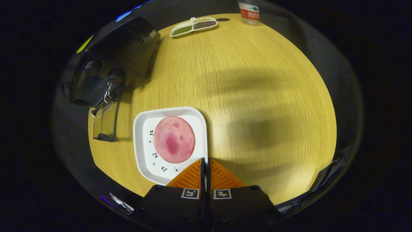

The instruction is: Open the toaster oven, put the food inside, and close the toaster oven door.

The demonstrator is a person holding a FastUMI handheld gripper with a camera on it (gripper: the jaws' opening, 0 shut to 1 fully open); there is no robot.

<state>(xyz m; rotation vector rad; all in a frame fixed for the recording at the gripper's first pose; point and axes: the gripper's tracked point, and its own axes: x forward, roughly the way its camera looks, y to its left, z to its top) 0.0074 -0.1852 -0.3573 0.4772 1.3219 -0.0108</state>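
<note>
While the toaster oven (pixel 116 64) sits at the far left of the bench (pixel 257 96) with its glass door (pixel 106 120) dropped open, a white plate (pixel 141 154) holds the round pink food (pixel 174 139) nearer in. Just right of it, the gripper (pixel 205 166) hangs with jaws pressed together on nothing, tips at the plate's near right corner.

The camera rides on the gripper (pixel 206 161), high above the bench (pixel 257 96) and looking steeply down along the two orange fingers (pixel 193 176), pressed together with nothing between them. The white plate (pixel 145 145) sits near, just under the fingertips; the toaster oven (pixel 112 64), its door folded down, lies far left; a divided dish (pixel 193 27) and bottle (pixel 249 13) mark the far edge
</note>
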